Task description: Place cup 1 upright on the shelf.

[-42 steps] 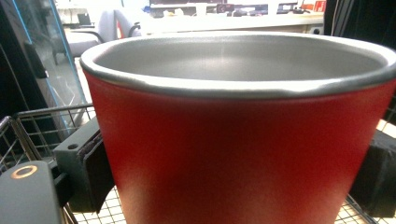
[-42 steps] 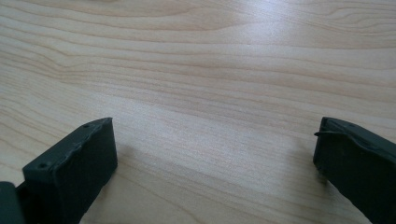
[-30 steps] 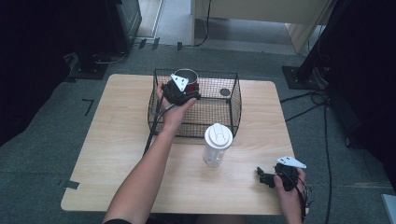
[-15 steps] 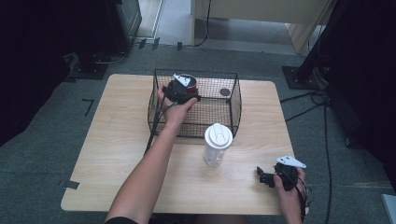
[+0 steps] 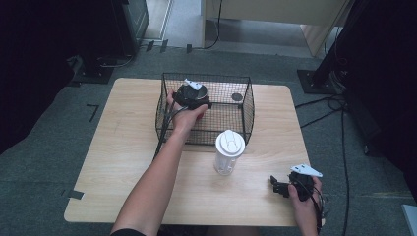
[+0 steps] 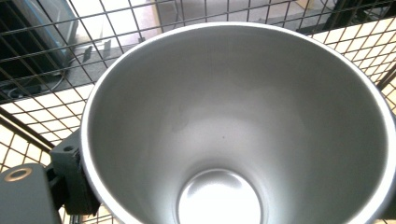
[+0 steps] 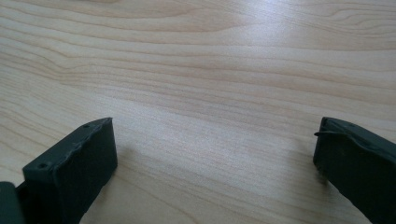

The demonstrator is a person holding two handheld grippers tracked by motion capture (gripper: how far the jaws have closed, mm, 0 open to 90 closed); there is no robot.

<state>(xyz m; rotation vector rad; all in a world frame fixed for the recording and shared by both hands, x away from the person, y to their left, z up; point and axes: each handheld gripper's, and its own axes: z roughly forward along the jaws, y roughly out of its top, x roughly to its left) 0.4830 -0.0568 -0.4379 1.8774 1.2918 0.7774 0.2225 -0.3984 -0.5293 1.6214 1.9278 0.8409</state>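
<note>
Your left gripper [image 5: 189, 94] has a steel cup [image 6: 243, 126] clamped between its jaws, mouth toward the camera, inside the wire basket [image 5: 246, 115] on the bench [image 5: 123, 147]. Your right gripper [image 5: 285, 187] rests low over bare wood, jaws spread wide and empty. A lidded clear tumbler [image 5: 228, 152] stands between the two grippers.
</note>
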